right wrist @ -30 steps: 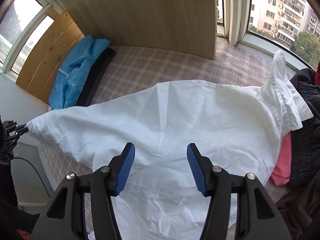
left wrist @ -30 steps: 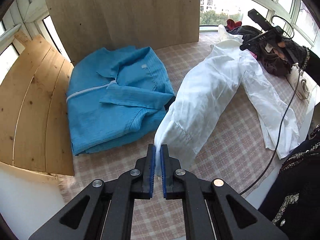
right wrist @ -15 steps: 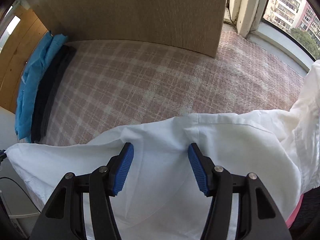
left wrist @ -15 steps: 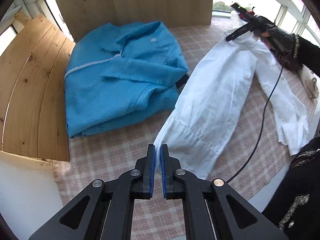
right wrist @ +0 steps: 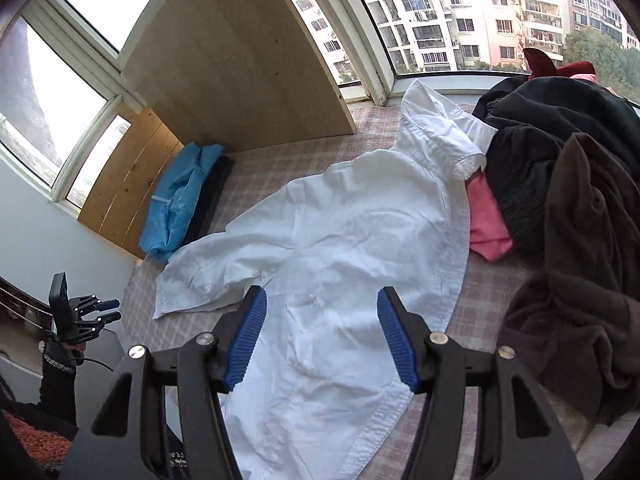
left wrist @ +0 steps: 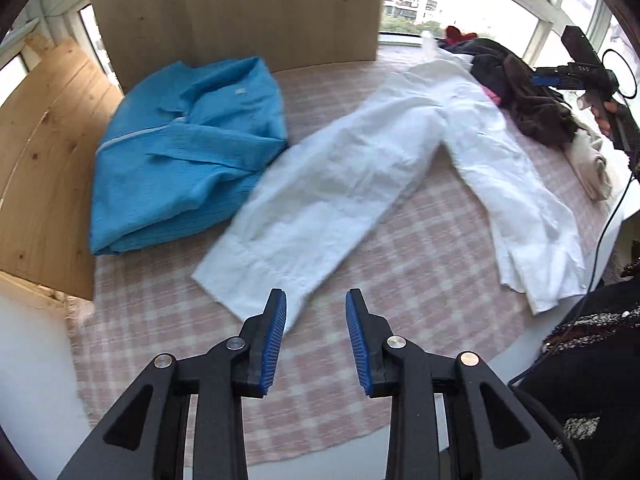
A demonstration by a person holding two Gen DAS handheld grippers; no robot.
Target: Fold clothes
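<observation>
White shirt (left wrist: pixel 340 176) flat, both tongs empty

- Table with a pink checked cloth (left wrist: pixel 420 248) on top.
- White shirt (left wrist: pixel 340 184) spread flat in the middle.
- Folded blue top (left wrist: pixel 180 152) at the left, by the wooden boards (left wrist: pixel 40 152).
- Heap of dark, pink and red clothes (right wrist: pixel 560 184) at the right, touching the shirt's collar.

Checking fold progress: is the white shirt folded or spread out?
Spread out. The white shirt lies flat and unfolded on the table, sleeves splayed apart; both grippers are open, off it.
</observation>
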